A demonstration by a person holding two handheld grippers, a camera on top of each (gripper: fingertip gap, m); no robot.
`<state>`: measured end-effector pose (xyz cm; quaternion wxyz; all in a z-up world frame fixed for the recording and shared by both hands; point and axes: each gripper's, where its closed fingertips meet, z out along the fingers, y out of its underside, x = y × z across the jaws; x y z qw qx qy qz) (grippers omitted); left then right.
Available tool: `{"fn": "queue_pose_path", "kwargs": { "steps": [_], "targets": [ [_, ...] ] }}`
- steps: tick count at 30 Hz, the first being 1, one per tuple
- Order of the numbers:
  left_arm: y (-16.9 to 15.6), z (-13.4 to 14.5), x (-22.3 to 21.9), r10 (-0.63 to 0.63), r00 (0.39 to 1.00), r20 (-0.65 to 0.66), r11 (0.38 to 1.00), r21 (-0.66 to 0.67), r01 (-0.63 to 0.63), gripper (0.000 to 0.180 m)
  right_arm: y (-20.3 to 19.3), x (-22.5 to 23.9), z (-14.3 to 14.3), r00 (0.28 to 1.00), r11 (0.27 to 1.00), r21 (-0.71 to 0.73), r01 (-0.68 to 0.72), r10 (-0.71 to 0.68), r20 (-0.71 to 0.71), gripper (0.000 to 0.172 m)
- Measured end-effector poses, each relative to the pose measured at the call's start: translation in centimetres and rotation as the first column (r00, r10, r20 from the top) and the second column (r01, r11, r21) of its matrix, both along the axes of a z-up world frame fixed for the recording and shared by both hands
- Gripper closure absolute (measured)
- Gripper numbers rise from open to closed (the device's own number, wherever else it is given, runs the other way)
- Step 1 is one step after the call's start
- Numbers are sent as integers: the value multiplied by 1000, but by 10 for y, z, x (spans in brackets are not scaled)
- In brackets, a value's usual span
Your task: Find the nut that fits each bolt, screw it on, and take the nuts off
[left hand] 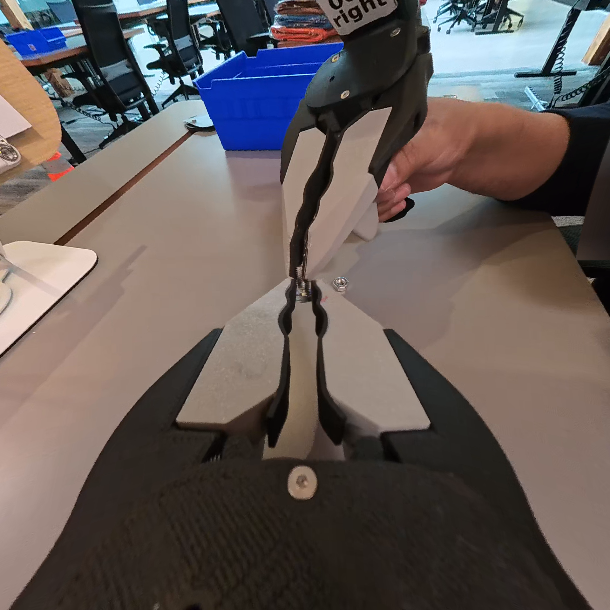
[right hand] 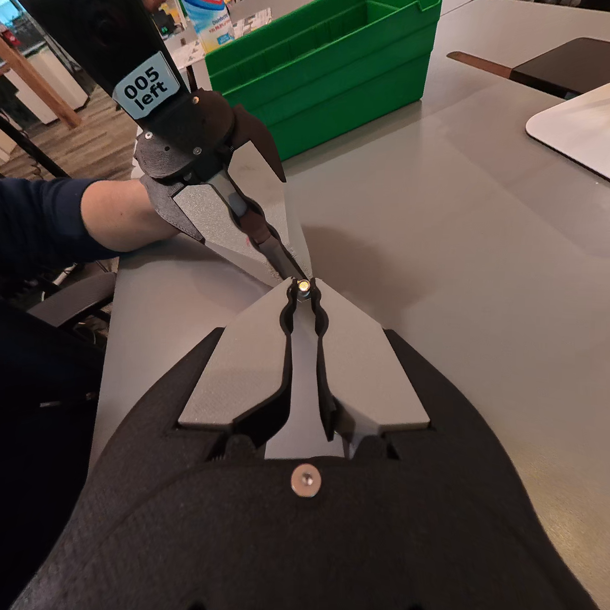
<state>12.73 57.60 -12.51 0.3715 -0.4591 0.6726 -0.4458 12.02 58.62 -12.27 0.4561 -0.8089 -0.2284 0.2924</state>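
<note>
The left gripper [left hand: 302,290] is seen pinched on a nut [left hand: 303,294] at its fingertips. The threaded bolt [left hand: 298,272] is held from above by the right gripper [left hand: 298,264], its fingers closed on the shank; the bolt end is entered in the nut. From the right wrist view, the bolt end [right hand: 304,284] is seen end-on between the right gripper's pads [right hand: 318,297], with the nut below it. How many threads are engaged is not resolved; probably only a few. Just beyond, a second nut [left hand: 340,284] lies loose on the grey table [left hand: 185,231]. Farther back, a blue bin [left hand: 260,99] stands. Judged: one pairing is under way; full screwing, removal and the loose nut remain.
</note>
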Motion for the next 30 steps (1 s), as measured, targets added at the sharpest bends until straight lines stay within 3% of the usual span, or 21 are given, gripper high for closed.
{"fn": "queue_pose_path", "kwargs": {
  "steps": [17, 19, 21, 30],
  "targets": [
    [0, -2, 0, 3, 1000, -17, 1000, -19, -3, 172, -1, 0, -1, 1000, 1000, -9, -1, 1, -6, 167],
    [4, -3, 1, 29, 999, -18, 1000, -7, -29, 158, -2, -3, -1, 1000, 1000, -14, -15, 15, -11, 167],
    [-1, -4, -1, -5, 1000, -25, 1000, -16, 5, 171, -2, -4, 0, 1000, 1000, -7, -13, 13, -5, 167],
    [-1, -1, -1, -8, 1000, -16, 999, -49, 7, 171, -2, -5, 3, 1000, 1000, 13, -15, 16, -11, 167]
  ]
}}
